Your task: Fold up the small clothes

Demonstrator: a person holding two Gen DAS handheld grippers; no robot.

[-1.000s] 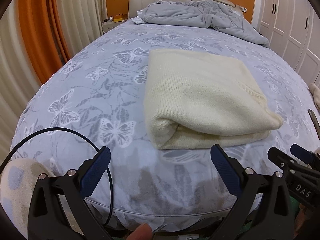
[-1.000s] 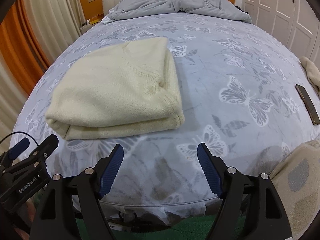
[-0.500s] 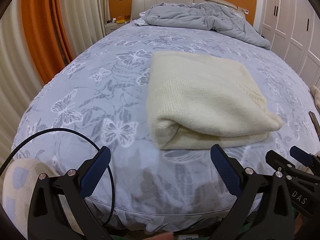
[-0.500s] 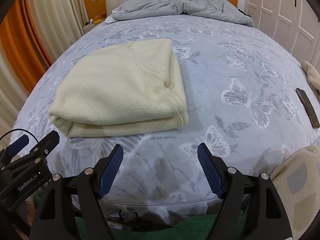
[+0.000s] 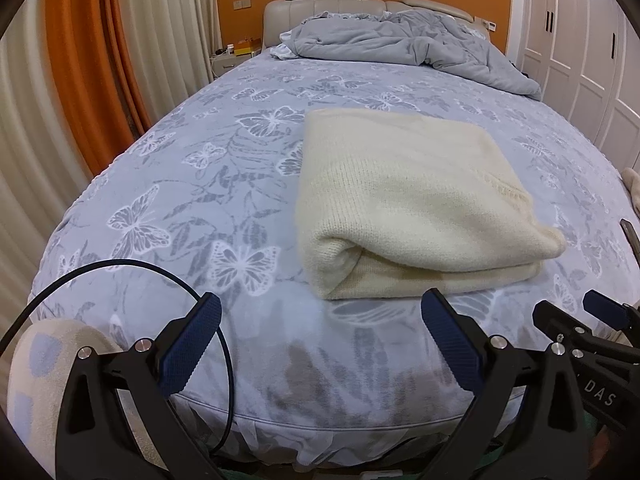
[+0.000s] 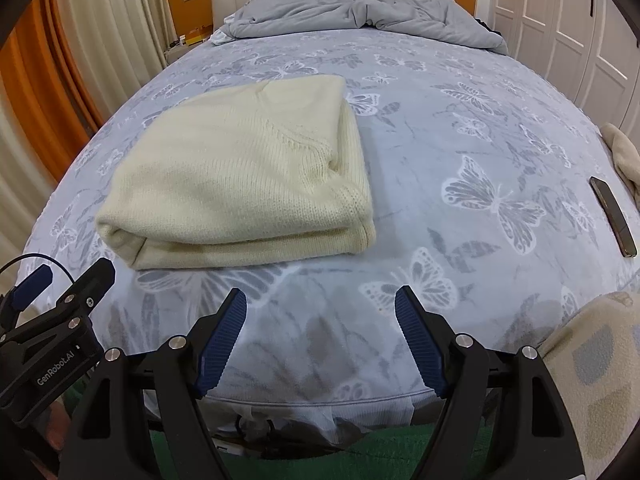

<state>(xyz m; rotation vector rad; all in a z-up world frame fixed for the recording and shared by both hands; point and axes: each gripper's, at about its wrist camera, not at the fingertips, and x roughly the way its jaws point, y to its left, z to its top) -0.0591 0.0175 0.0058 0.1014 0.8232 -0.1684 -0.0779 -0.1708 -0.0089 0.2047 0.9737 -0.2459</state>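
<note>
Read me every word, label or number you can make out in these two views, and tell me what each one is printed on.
"GenRobot.AI": white print on the black body of the left gripper, seen in the right wrist view.
"DAS": white letters on the black body of the right gripper, at the left wrist view's right edge; the edge may cut off more letters.
Items on the nightstand: too small to read.
Sweater and bedsheet: no text.

One folded sweater (image 6: 240, 176), one phone (image 6: 612, 216), two tongs (image 5: 320, 316) (image 6: 320, 308).

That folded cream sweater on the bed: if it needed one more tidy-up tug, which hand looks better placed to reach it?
Probably the left. The sweater lies almost straight ahead of the left gripper, while it sits off to the side of the right gripper. Both have open, empty jaws.
</note>
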